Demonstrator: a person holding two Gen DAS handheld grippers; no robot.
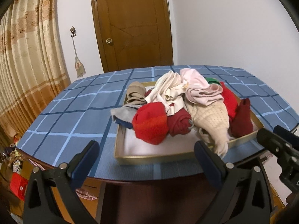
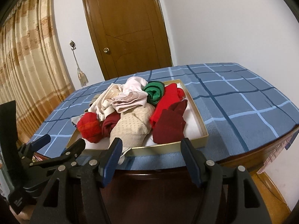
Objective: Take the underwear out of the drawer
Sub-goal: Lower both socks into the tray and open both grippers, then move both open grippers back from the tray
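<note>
Both claws empty and open: left gripper (image 1: 147, 147) spread wide, right gripper (image 2: 151, 145) parted less far, nothing between either pair of blue-padded fingers, both short of the table's near edge. Underwear heaped in one shallow gold-rimmed drawer tray (image 2: 198, 112) with a white floor, lying flat on the cloth. Counted in the pile from the right wrist view: one bright red roll (image 2: 88, 128) at the left front, one dark red roll (image 2: 109, 127) beside it, one beige dotted piece (image 2: 130, 127) drooping over the front rim, one dark maroon piece (image 2: 172, 125) at the right front, one red piece (image 2: 168, 100) behind that, one green roll (image 2: 155, 92), one pale pink piece (image 2: 130, 99), and cream pieces (image 2: 104, 97) too tangled to count. One tan roll (image 1: 135, 93) at the far left in the left wrist view. Under it all, one blue checked tablecloth (image 2: 233, 97) on a wooden table. Beyond, one brown door (image 2: 127, 28), one gold curtain (image 2: 24, 71), one tassel (image 2: 83, 76) on a wall hook.
</note>
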